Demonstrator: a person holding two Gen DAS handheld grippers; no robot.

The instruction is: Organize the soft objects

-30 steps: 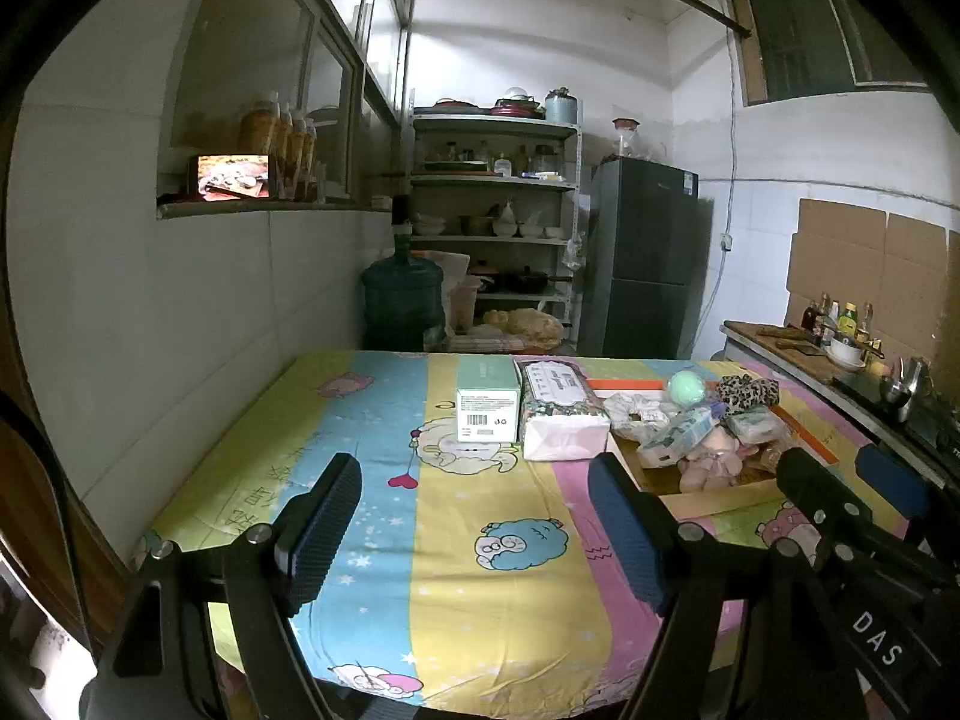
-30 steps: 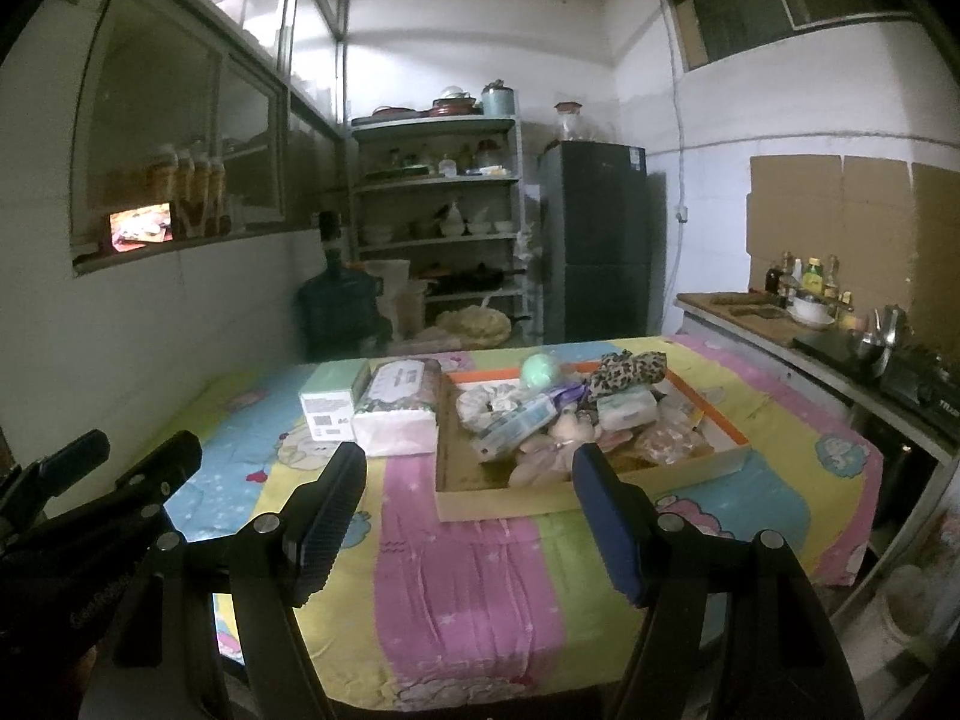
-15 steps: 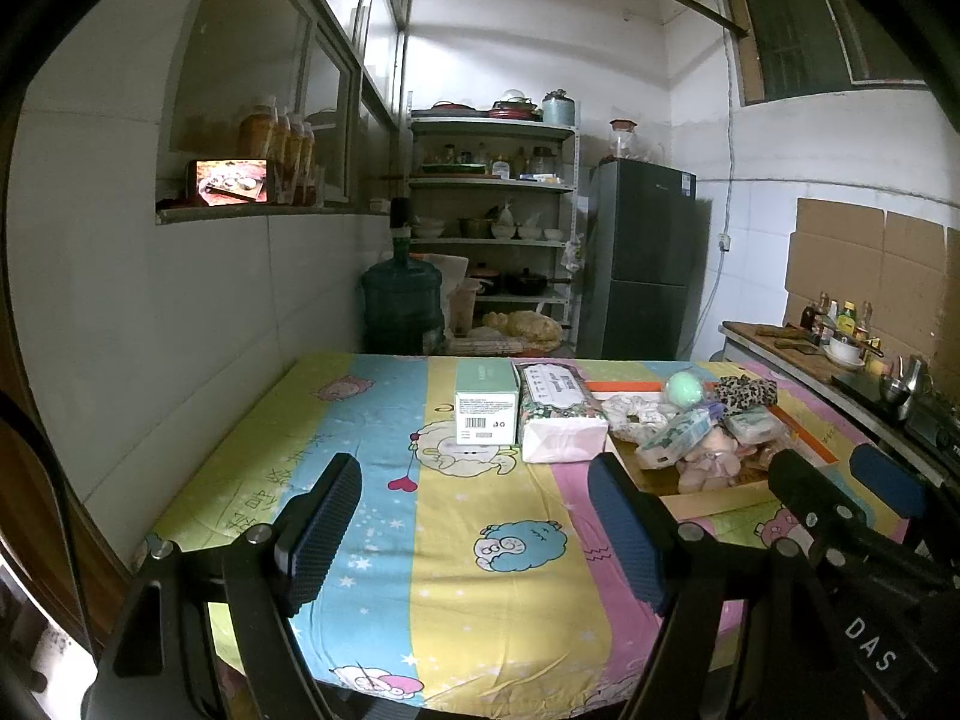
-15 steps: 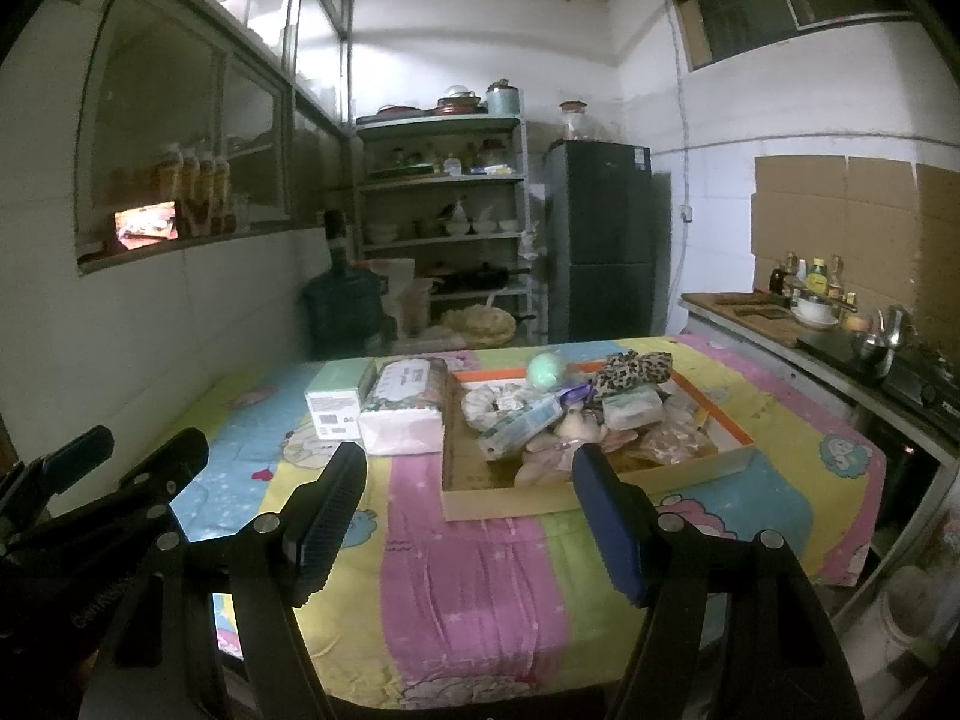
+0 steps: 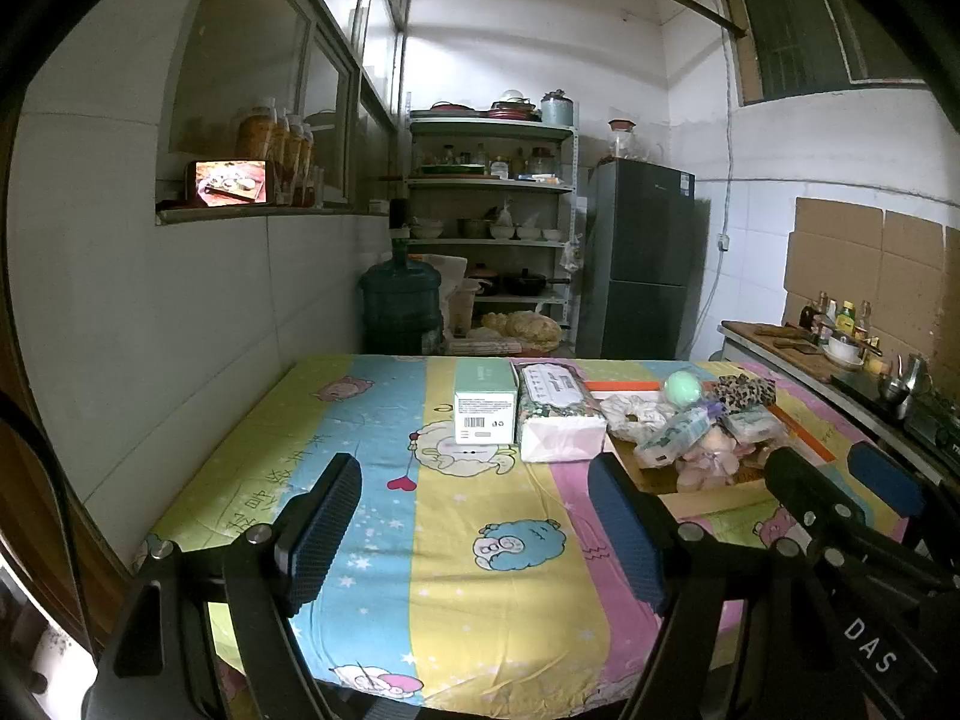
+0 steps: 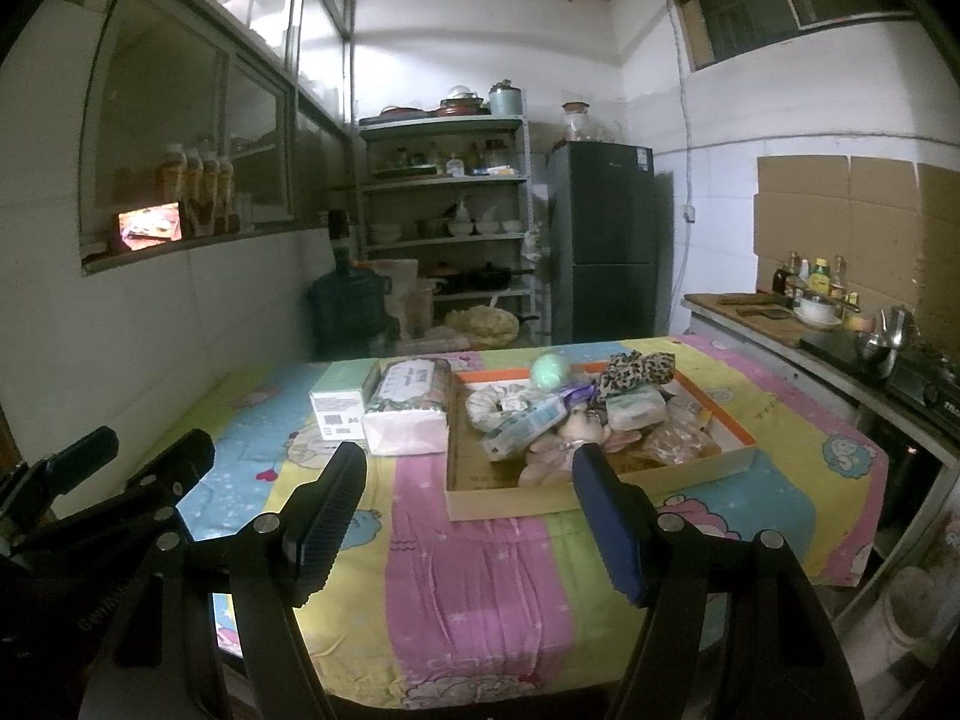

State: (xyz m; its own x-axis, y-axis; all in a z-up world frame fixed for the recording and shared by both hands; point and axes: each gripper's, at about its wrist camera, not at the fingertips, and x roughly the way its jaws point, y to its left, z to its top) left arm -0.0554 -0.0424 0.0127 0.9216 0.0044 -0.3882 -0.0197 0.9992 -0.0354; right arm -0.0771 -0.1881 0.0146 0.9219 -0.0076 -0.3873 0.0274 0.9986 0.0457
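Soft objects heaped in shallow cardboard tray [image 6: 594, 489] on tabletop [image 6: 480, 570], ahead of right tool [image 6: 471, 516] and just beyond its fingertips in the right wrist view; from left wrist view, tray [image 5: 714, 495] seen ahead and to the right of left tool [image 5: 474, 531]. Heap noted: green ball [image 6: 551, 371] at far side, leopard-print scrunchie [image 6: 639, 369] beside it, white scrunchie [image 6: 489, 405], pale packet [image 6: 636, 411], pinkish plush item [image 6: 567, 441] near front wall of tray. Left of tray, touching or nearly so, a wrapped tissue pack [image 6: 408, 402], and against that a green-and-white box [image 6: 339, 408]; the two stood side by side. Striped cartoon cloth [image 5: 456, 540] covered tabletop; broad bare stretch of cloth recorded between left tool and box, and between right tool and near wall of tray. Wall ran close along left edge of tabletop; kitchen counter [image 6: 840, 348] lay along right edge with narrow gap. Left tool jaws wide apart, nothing between pads, nothing touched. Right tool likewise spread wide, empty, clear of tray and cloth. Both tools held side by side over near edge of tabletop, each visible at margin of the other's view.
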